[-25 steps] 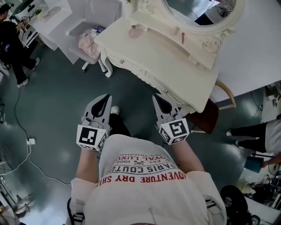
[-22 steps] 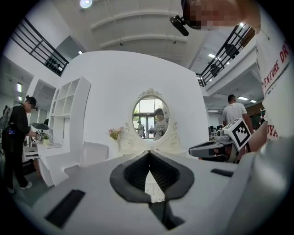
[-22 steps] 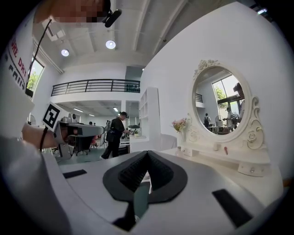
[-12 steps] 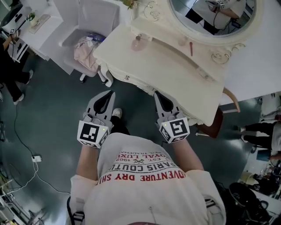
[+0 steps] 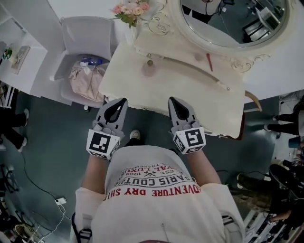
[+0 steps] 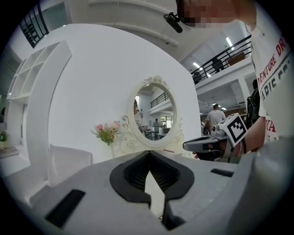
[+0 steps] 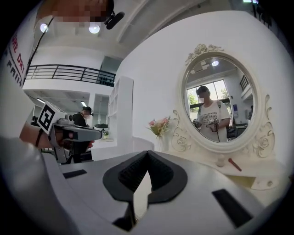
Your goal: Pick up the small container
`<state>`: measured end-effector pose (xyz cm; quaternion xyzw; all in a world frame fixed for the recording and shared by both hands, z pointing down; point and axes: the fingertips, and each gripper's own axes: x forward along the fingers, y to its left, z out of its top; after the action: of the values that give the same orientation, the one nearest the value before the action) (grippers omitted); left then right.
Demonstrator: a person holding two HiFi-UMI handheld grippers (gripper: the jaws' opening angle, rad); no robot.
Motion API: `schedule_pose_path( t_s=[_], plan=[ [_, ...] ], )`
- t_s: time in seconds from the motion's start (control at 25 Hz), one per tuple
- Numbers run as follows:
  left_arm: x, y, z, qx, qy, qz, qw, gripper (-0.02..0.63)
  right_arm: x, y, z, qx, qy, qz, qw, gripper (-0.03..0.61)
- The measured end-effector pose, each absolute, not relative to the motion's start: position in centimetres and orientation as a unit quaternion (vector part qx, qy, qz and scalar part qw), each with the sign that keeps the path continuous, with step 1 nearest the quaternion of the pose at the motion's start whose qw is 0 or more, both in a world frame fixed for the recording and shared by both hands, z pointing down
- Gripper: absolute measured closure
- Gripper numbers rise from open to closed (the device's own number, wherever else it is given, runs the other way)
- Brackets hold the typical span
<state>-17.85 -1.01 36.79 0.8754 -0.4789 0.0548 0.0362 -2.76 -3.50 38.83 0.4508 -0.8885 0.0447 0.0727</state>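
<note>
1. The small container point(image 7: 221, 160) stands on the vanity counter point(image 5: 204, 102) under the oval mirror point(image 5: 232, 19), just beside a red stick point(image 7: 234, 164).
2. The left tongs point(image 5: 121, 101) are pressed together and empty, over the counter's near edge.
3. The right tongs point(image 5: 172, 100) are also pressed together, holding nothing.

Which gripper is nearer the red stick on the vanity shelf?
Right. The right gripper is in front of the red stick, slightly to its left; the left gripper is much farther left.

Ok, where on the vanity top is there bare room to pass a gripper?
Bare: the front strip of the vanity top, right of the small container up to the corner. Crowded: back left, around the flowers.
</note>
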Motion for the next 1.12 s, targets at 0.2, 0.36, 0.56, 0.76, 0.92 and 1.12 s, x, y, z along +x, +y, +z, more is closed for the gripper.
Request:
schedule_pose_path(
  t_s=[0.2,0.36,0.56,0.76,0.92,1.12],
  plan=[
    [-18.8,-5.8,38.9,0.892,-0.443,0.073,0.051,0.606,-3.8,-7.6,39.3,0.495,-0.863,0.055,0.079,0.58],
    [-17.8,-9.2,40.1,0.899,-0.428,0.078,0.053,0.606,-3.3,-10.0,40.3,0.513,-0.852,0.061,0.087,0.58],
    [-15.9,-13.1,42.7,0.906,-0.407,0.09,0.072,0.606,-2.6,-13.1,41.7,0.506,-0.856,0.072,0.08,0.58],
    [-14.5,-17.5,44.1,0.904,-0.414,0.088,0.063,0.606,-1.9,-16.7,43.5,0.488,-0.866,0.075,0.086,0.58],
    [-13.6,-20.0,46.5,0.901,-0.419,0.098,0.062,0.606,-1.0,-19.4,44.9,0.482,-0.867,0.09,0.091,0.58],
    [-12.0,-22.3,50.4,0.9,-0.411,0.115,0.086,0.606,-0.1,-22.7,47.1,0.475,-0.869,0.106,0.094,0.58]
  ],
)
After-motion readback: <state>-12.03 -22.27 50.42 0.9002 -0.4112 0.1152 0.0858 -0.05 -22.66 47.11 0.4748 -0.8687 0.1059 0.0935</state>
